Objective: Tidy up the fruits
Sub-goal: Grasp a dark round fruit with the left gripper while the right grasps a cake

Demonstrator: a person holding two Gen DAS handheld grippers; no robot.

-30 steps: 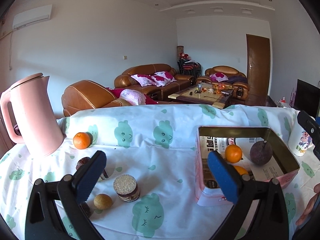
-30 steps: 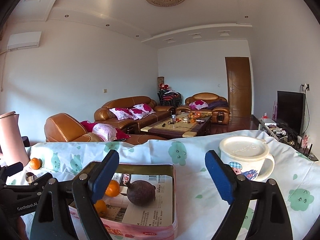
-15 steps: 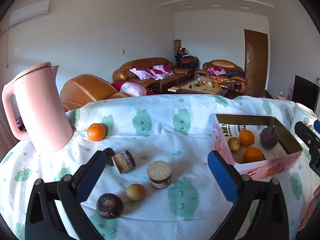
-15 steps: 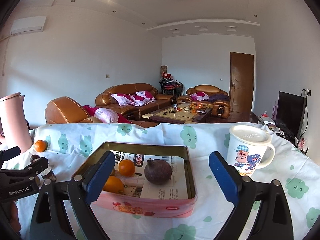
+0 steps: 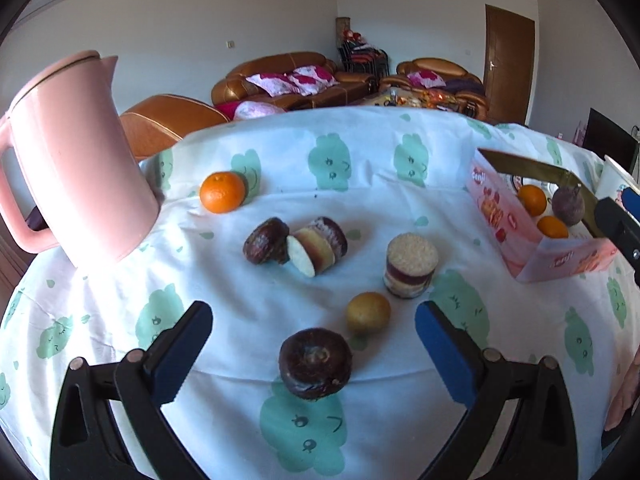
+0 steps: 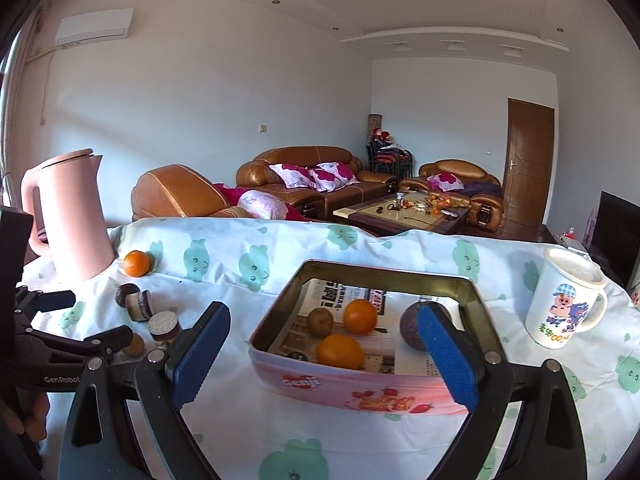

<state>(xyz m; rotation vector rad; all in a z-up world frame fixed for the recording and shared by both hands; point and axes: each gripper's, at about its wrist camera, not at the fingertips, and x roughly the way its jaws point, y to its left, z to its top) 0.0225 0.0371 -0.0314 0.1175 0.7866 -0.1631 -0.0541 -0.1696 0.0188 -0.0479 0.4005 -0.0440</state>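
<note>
We see our left tool (image 5: 312, 336) spread wide and empty over a dark passion fruit (image 5: 315, 363) on the desk (image 5: 360, 168) — a small yellow fruit (image 5: 368, 313) just beyond. Our right tool (image 6: 324, 344) — also open, empty — faces the pink tin (image 6: 360, 388) holding two oranges (image 6: 340, 352).
</note>
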